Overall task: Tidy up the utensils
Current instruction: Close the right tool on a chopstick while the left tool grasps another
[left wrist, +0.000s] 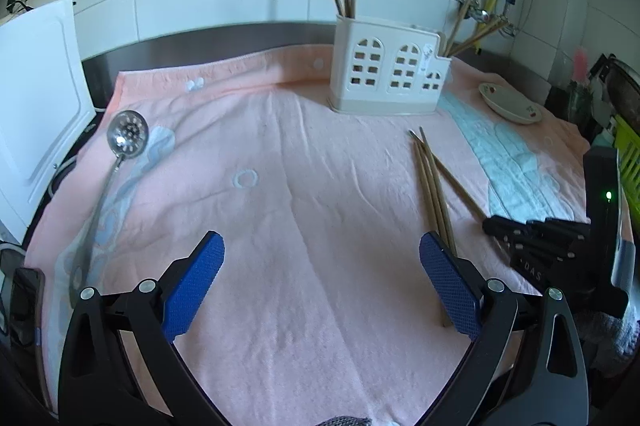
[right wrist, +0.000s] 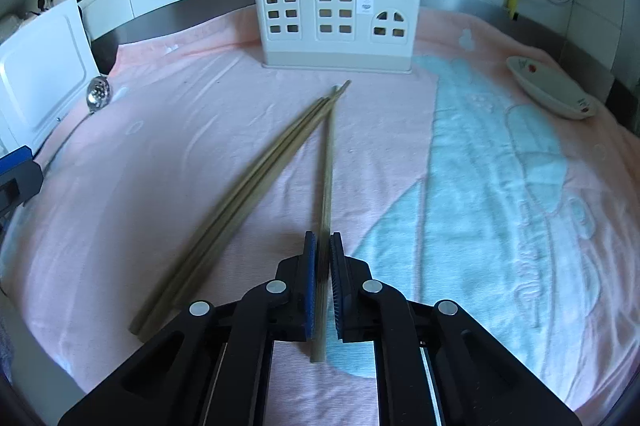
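A white house-shaped utensil holder (left wrist: 386, 75) (right wrist: 338, 11) stands at the back of the pink towel, with chopsticks standing in its left and right ends. Loose wooden chopsticks (left wrist: 434, 185) (right wrist: 240, 185) lie on the towel in front of it. My right gripper (right wrist: 324, 246) is shut on one chopstick (right wrist: 328, 161) that points toward the holder; it also shows in the left wrist view (left wrist: 520, 238). My left gripper (left wrist: 320, 258) is open and empty over the towel, left of the chopsticks. A metal slotted ladle (left wrist: 120, 153) (right wrist: 98, 93) lies at the towel's left edge.
A pink towel (left wrist: 280, 205) (right wrist: 400, 129) covers the counter. A small white dish (left wrist: 510, 103) (right wrist: 550, 91) sits at the back right. A white board (left wrist: 36, 105) (right wrist: 40, 73) leans at the left. Pipes and a tiled wall stand behind.
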The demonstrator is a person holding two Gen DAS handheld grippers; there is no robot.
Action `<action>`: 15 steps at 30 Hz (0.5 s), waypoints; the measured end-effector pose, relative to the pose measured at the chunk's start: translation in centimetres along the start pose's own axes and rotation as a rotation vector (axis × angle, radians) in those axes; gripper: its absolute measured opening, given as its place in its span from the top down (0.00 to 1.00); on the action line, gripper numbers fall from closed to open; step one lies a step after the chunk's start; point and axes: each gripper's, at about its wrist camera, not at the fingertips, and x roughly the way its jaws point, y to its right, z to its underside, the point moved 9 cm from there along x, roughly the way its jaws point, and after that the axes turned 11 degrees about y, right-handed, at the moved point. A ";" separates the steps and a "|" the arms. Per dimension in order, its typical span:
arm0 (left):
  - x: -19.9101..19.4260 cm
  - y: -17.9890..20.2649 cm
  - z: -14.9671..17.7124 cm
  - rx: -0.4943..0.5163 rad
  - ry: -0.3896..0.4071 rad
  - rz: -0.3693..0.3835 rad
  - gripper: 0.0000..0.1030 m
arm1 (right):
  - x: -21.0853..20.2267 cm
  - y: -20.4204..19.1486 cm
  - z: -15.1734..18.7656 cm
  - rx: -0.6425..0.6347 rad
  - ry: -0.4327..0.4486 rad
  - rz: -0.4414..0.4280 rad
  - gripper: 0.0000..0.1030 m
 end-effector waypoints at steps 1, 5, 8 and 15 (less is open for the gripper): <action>0.1 0.3 0.3 0.002 -0.008 0.005 0.07 | -0.1 0.2 0.0 0.000 0.006 0.007 0.94; 0.5 1.8 1.1 0.026 -0.025 0.033 0.09 | -0.6 1.4 -0.1 0.023 0.023 0.022 0.94; 0.7 2.8 1.5 0.030 -0.035 0.062 0.15 | -0.9 2.2 -0.1 0.038 0.031 0.031 0.94; 1.6 5.4 3.0 -0.013 -0.098 0.171 0.46 | -2.2 4.0 -0.4 0.052 0.057 0.060 0.94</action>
